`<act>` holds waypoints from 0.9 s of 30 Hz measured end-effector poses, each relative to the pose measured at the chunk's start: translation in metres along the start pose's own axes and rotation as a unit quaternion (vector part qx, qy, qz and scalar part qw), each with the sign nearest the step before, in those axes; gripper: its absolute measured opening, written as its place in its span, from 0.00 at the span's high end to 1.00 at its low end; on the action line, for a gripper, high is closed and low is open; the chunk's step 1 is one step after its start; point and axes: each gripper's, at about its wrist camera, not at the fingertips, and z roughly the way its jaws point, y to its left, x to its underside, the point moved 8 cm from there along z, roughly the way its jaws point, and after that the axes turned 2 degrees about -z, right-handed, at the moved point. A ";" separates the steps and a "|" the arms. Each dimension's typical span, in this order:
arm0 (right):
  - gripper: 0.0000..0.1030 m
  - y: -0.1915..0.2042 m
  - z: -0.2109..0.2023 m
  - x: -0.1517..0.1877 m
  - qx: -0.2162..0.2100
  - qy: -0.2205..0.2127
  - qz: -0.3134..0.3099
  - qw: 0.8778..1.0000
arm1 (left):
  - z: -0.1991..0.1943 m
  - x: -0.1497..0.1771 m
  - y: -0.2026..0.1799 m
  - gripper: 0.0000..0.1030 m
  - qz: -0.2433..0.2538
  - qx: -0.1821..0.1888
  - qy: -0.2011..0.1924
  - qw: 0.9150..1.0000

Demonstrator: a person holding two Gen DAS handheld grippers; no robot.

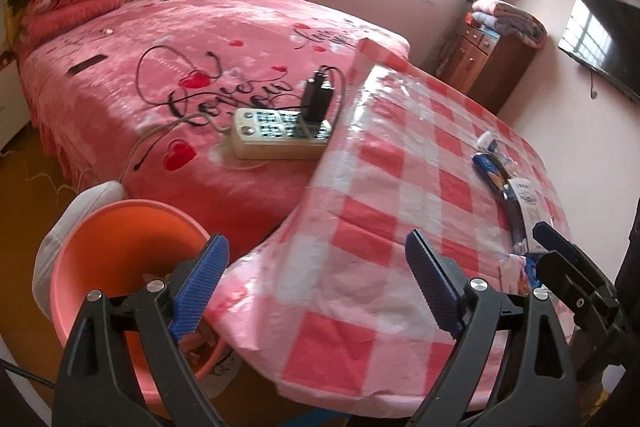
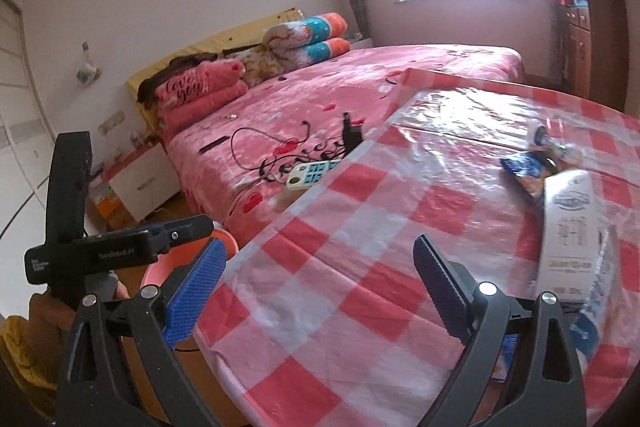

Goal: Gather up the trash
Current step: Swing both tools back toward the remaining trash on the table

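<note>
Hovering with its jaws wide and nothing between them, the left gripper was over the near edge of the checked tablecloth, with the pink bucket at about eight o'clock below it. The right gripper was also wide and empty, and the trash, a white carton and a blue wrapper beside it, lay at two o'clock from it. I think the good way was to approach the carton low, close on its narrow side, then carry it well over the bucket before letting go.
</note>
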 end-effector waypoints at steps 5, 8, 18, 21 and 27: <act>0.09 -0.020 -0.016 -0.004 0.007 -0.019 0.020 1.000 | 0.003 0.001 -0.029 0.12 0.024 0.004 0.005 1.000; 0.09 -0.030 -0.023 -0.005 0.012 -0.027 0.028 0.999 | 0.005 0.005 -0.045 0.12 0.040 0.006 0.011 0.999; 0.09 -0.063 -0.043 -0.007 0.021 -0.043 0.053 0.997 | 0.012 0.015 -0.085 0.12 0.072 0.009 0.023 0.997; 0.09 -0.071 -0.047 -0.007 0.023 -0.046 0.061 0.997 | 0.013 0.018 -0.096 0.12 0.079 0.013 0.026 0.996; 0.09 -0.089 -0.058 -0.006 0.032 -0.056 0.075 0.995 | 0.014 0.024 -0.116 0.12 0.098 0.019 0.030 0.995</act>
